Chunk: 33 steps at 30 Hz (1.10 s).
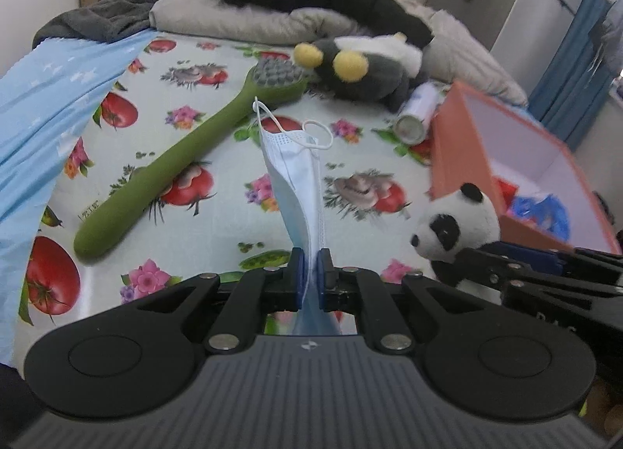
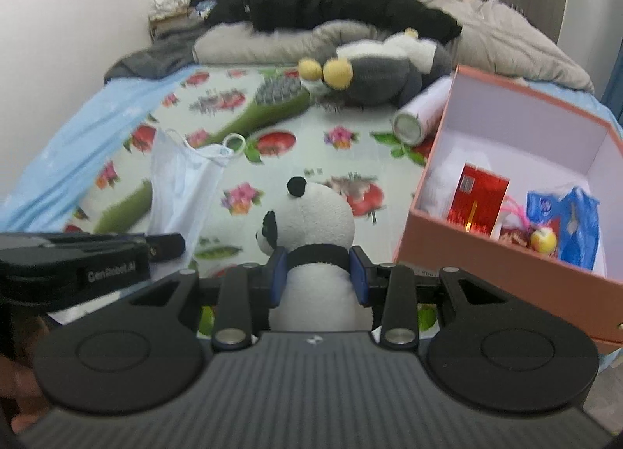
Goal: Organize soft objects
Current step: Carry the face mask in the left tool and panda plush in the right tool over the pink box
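Left wrist view: the left gripper [image 1: 310,268] pinches a face mask [image 1: 298,176] above the bed. The right gripper [image 2: 318,276] squeezes a panda plush [image 2: 319,231] beside the pink box [image 2: 502,270] — either limp item could slip out or catch the rim.

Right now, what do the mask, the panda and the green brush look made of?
Face mask: thin pleated nonwoven, matte; hangs limp, folded.
Panda: plush fabric, fuzzy nap, dents under the gripper.
Green brush: matte, smooth, probably silicone or plastic; grey nubbed head.
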Each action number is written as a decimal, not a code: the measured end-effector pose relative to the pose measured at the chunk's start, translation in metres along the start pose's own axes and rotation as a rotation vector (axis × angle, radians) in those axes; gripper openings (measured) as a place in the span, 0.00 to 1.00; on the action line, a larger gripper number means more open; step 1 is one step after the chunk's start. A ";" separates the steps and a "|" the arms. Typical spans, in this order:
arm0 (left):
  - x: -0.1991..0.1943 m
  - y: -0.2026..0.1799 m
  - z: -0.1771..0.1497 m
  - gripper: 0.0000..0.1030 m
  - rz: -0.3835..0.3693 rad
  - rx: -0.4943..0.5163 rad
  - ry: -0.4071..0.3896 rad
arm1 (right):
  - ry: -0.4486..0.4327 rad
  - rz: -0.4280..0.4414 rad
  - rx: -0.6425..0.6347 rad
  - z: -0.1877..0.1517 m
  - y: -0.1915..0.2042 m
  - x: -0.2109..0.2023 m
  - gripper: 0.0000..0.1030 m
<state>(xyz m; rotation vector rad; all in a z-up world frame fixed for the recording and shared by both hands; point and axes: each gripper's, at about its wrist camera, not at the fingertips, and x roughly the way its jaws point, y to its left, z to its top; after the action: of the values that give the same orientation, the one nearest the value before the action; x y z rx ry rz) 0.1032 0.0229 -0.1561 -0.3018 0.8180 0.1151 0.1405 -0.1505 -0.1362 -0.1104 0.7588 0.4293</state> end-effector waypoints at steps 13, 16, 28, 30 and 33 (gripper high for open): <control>-0.083 -0.016 0.022 0.08 -0.078 -0.015 -0.120 | -0.160 0.032 0.024 0.032 0.001 -0.071 0.37; -0.098 -0.021 0.022 0.08 -0.093 -0.019 -0.141 | -0.181 0.041 0.027 0.035 0.001 -0.082 0.37; -0.126 -0.047 0.029 0.08 -0.158 0.006 -0.182 | -0.237 0.008 0.050 0.037 -0.017 -0.115 0.37; -0.126 -0.055 0.031 0.08 -0.179 0.015 -0.181 | -0.249 -0.015 0.060 0.037 -0.024 -0.118 0.37; -0.123 -0.069 0.035 0.08 -0.218 0.039 -0.172 | -0.257 -0.038 0.078 0.036 -0.035 -0.125 0.37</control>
<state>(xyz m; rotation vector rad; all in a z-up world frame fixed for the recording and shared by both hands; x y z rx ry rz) 0.0589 -0.0297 -0.0285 -0.3380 0.6120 -0.0786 0.0978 -0.2154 -0.0268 0.0038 0.5187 0.3684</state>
